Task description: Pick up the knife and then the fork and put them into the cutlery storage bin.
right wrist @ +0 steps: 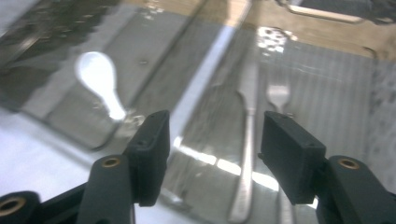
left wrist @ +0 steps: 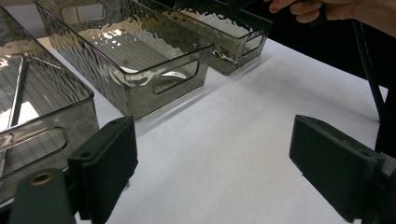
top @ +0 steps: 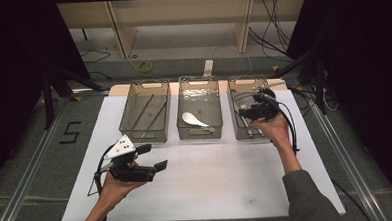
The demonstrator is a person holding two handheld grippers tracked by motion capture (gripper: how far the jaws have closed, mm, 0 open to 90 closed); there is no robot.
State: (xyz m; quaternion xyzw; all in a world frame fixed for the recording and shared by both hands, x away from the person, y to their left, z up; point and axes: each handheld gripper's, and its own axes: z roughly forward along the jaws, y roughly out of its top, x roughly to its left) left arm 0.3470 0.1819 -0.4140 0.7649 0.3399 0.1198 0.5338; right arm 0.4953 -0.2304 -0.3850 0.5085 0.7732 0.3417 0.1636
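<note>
Around: white spoon (top: 194, 119) in middle bin (top: 200, 135); chopsticks (top: 149, 114) in left bin (top: 145, 136).
Right tool (right wrist: 212, 154): jaws apart, empty, above right bin (top: 249, 134).
Fork (right wrist: 279, 95): lies in that bin, beside a knife (right wrist: 246, 154), below the jaws.
Left tool (left wrist: 212, 172): open, over the desk (top: 212, 180).

My high camera hangs above my side of the white table (top: 202, 185), looking forward and down at three clear bins toward 12 o'clock. The camera on my left gripper (left wrist: 210, 172) sits low and close to the tabletop, facing the middle bin (left wrist: 140, 70) toward 11 o'clock. The one on my right gripper (right wrist: 212, 154) looks steeply down, very near, into the right bin (right wrist: 327, 107) (the white spoon (right wrist: 98, 79) appears in it and in the high view).
</note>
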